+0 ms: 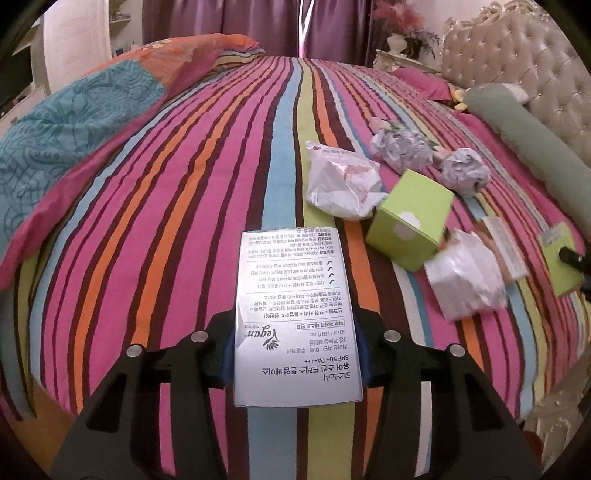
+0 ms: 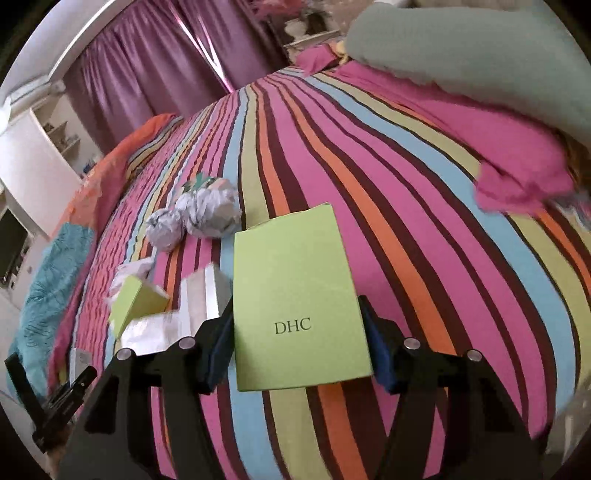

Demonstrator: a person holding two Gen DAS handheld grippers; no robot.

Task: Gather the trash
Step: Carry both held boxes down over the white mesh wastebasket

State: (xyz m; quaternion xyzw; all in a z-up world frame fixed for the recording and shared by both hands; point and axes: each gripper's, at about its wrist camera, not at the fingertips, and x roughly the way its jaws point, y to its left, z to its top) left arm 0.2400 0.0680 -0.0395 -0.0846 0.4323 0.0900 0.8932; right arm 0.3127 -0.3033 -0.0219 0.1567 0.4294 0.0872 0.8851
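Observation:
My left gripper (image 1: 297, 354) is shut on a silver box (image 1: 295, 314) with Korean print and holds it above the striped bed (image 1: 166, 221). My right gripper (image 2: 299, 350) is shut on a green DHC box (image 2: 295, 306) above the bed (image 2: 406, 221). Loose trash lies on the bed: a white plastic wrapper (image 1: 341, 184), a green box (image 1: 413, 218), two crumpled paper balls (image 1: 402, 147) (image 1: 465, 170) and a white packet (image 1: 465, 277). The right wrist view also shows the paper balls (image 2: 207, 214) and a green box (image 2: 133, 306).
A folded teal and orange quilt (image 1: 74, 122) lies on the bed's left side. A grey-green bolster (image 1: 528, 144) lies by the tufted headboard (image 1: 517, 55). Purple curtains (image 1: 258, 22) hang behind. A pink pillow (image 2: 517, 162) lies to the right.

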